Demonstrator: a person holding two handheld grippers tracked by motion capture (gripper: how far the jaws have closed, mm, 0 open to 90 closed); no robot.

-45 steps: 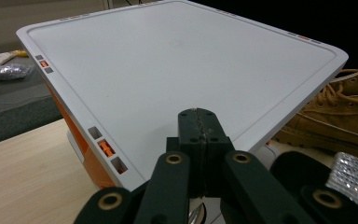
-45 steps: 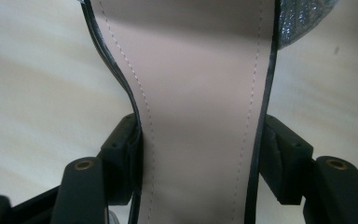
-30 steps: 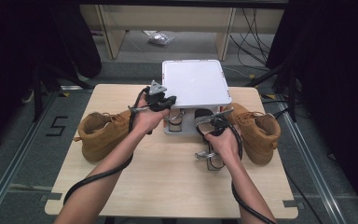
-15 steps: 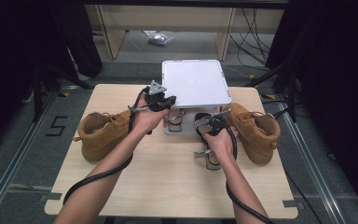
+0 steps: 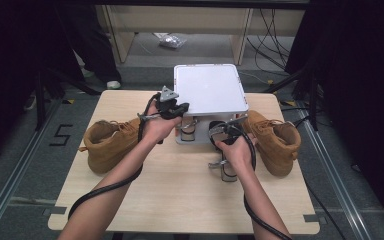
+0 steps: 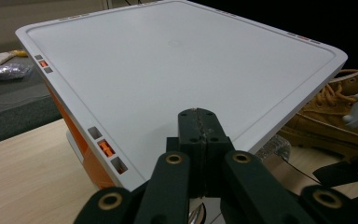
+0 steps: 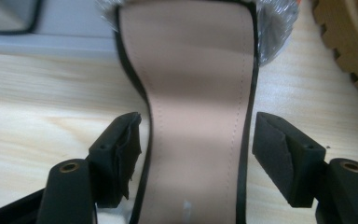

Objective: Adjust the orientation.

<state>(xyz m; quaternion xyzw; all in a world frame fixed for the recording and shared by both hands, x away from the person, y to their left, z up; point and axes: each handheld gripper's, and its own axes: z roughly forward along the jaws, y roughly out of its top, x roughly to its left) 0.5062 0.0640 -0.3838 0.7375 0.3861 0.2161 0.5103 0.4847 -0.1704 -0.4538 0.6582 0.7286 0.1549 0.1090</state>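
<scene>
Fingers: right [image 7: 198,154] opening astride sandal [image 7: 196,107] | left [image 6: 199,135] closed, empty | box [image 6: 182,70], boots [image 5: 275,140] beside

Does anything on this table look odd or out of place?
Yes. A sandal lies flat under the raised white box, its beige insole between the open right gripper. Two tan boots flank it, one tipped on its side.
</scene>
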